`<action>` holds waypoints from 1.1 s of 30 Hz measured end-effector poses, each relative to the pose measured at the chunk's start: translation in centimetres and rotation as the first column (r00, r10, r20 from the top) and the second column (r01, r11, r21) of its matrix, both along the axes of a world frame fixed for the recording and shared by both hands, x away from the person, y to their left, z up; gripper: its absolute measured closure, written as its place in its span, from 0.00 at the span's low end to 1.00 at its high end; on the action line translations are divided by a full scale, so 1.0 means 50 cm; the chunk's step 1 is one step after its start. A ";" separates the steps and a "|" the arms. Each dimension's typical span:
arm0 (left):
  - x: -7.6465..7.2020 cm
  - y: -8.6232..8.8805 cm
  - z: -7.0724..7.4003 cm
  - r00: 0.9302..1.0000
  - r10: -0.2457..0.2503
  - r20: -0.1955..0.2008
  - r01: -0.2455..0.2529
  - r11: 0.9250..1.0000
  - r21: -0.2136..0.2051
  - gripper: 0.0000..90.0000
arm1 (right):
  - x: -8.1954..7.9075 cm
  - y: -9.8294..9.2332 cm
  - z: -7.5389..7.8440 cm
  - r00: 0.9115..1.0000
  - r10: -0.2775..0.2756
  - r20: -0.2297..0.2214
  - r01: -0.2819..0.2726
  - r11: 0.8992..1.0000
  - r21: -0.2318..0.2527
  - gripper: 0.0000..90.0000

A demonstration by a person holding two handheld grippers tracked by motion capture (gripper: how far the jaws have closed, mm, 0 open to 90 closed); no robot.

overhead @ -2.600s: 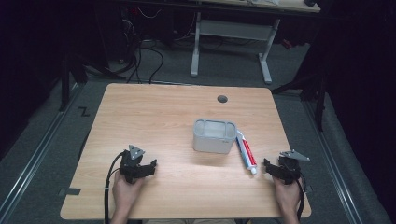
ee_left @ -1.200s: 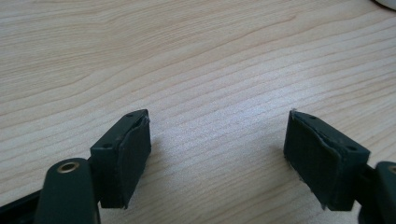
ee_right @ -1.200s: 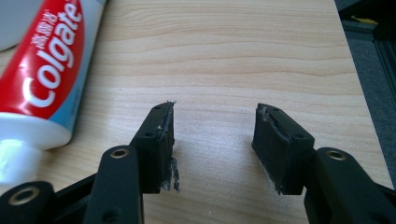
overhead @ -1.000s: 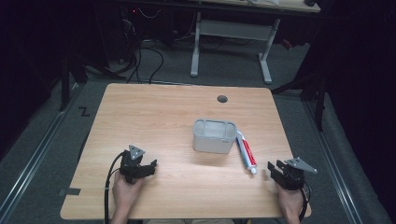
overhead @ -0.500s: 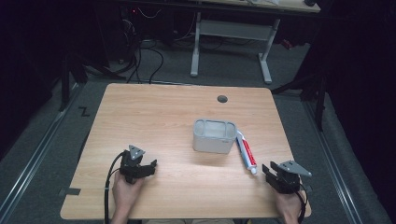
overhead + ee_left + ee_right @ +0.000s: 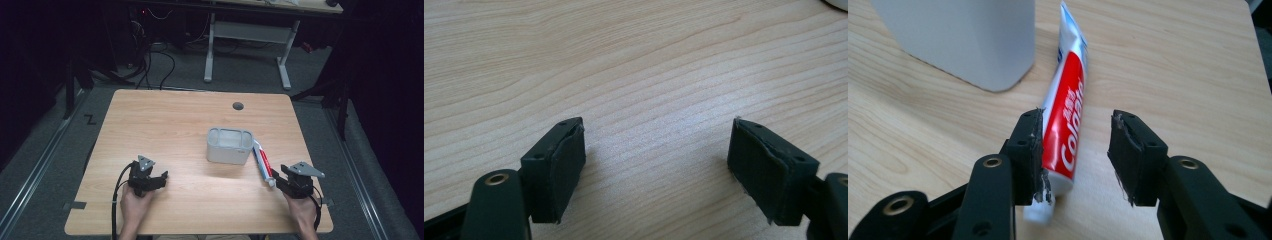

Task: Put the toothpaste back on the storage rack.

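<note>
Toothpaste tube lies between the right jaws, ungripped.

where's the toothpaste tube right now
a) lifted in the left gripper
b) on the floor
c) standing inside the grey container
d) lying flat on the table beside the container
d, the toothpaste tube lies flat on the table along the right side of the grey container, with the right gripper open around its cap end.

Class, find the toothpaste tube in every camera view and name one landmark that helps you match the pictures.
High view: toothpaste tube lies right of centre, beside the grey container, its cap toward the right tool.
Left gripper view: not in it.
Right gripper view: centre, running up from between the jaws.
Shared landmark: the grey container.
</note>
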State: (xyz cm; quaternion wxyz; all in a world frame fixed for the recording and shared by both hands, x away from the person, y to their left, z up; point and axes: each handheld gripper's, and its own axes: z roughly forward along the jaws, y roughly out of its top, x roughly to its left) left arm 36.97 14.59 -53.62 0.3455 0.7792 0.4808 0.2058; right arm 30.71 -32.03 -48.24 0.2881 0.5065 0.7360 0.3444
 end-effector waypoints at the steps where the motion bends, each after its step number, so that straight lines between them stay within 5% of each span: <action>1: 0.000 0.000 0.000 1.000 0.001 0.000 -0.001 1.000 -0.001 0.26 | 0.007 0.004 0.005 1.000 0.007 -0.005 -0.007 1.000 0.001 0.63; 14: 0.000 0.000 0.000 1.000 0.000 0.000 0.000 1.000 0.000 0.26 | 0.111 0.021 0.052 0.996 0.059 -0.060 -0.058 0.998 0.016 0.60; 29: 0.000 0.000 0.000 1.000 0.001 0.002 -0.001 1.000 -0.001 0.26 | 0.205 0.026 0.027 0.981 0.044 -0.190 -0.034 0.998 0.056 0.58; 33: -0.001 0.000 0.000 1.000 0.002 0.002 -0.002 1.000 -0.002 0.27 | 0.234 0.029 0.011 0.967 0.052 -0.250 -0.039 0.997 0.059 0.59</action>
